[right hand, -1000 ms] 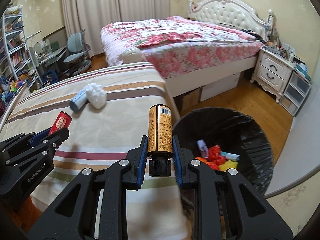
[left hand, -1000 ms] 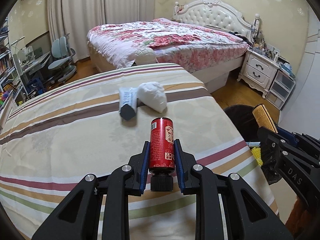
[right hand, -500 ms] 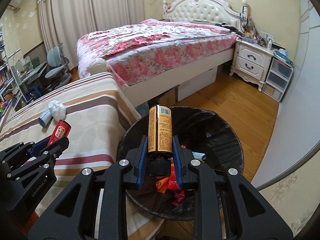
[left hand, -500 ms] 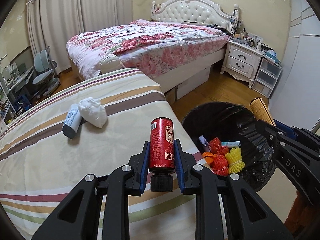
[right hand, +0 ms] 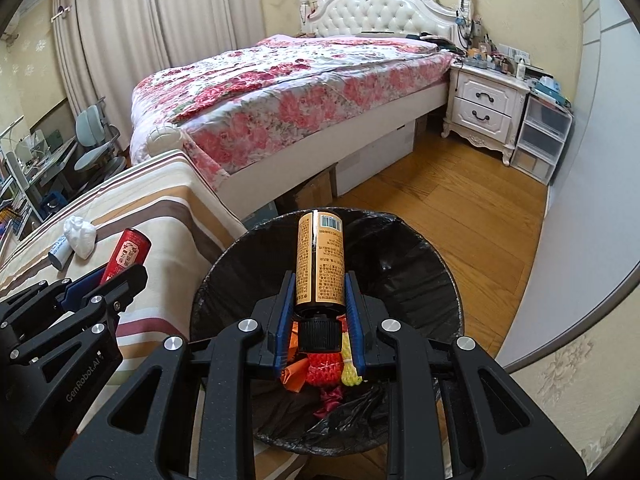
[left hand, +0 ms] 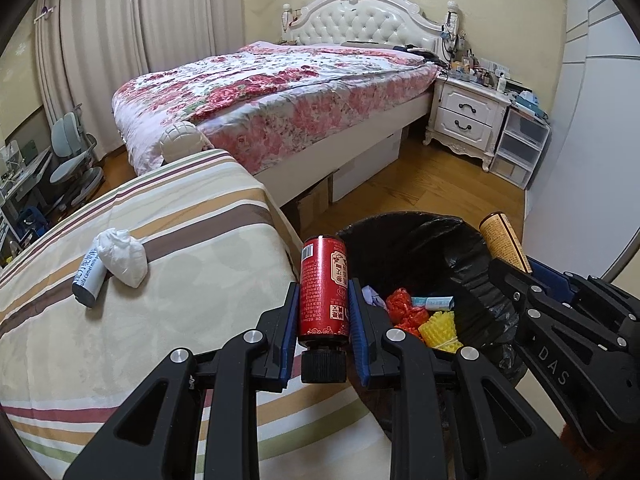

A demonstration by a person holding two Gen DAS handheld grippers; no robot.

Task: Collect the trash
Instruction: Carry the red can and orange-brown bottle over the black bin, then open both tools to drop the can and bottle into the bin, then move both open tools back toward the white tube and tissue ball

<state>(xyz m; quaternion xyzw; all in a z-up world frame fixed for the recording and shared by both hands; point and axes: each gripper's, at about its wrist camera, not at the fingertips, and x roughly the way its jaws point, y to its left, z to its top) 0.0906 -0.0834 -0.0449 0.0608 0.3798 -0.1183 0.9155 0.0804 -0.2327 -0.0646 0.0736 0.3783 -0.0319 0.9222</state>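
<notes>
The red bottle [left hand: 323, 288] is sitting cap-down between the blue pads of the left gripper [left hand: 323, 320], which is pinching it tight on both sides. It is hanging over the edge of the striped bedspread [left hand: 180, 248], right at the rim of the black-lined trash bin [left hand: 472, 264]. In the right wrist view the same red bottle [right hand: 128, 254] is showing at the left, poking out of the left gripper [right hand: 120, 276] above the striped cover [right hand: 172, 200].

The amber bottle [right hand: 320, 258] is also standing cap-down, its barcode facing up, and the right gripper [right hand: 320, 320] is clamping it between its pads directly over the open mouth of the trash bin [right hand: 420, 264]. From the left wrist view that amber bottle [left hand: 505, 242] is sticking up from the right gripper [left hand: 516, 276] at the bin's far side.

Inside the bin, red netting [left hand: 404, 310], a yellow foam net [left hand: 440, 330] and a small pale blue wrapper [left hand: 434, 302] are lying on the black liner.

Back on the striped bedspread, a crumpled white tissue [left hand: 122, 256] is resting against a small grey tube [left hand: 89, 276], both well apart from the bin. Beyond them a bed with a floral quilt [left hand: 280, 92] is filling the room, with a white nightstand [left hand: 468, 116] beside it on the wooden floor [left hand: 420, 184]
</notes>
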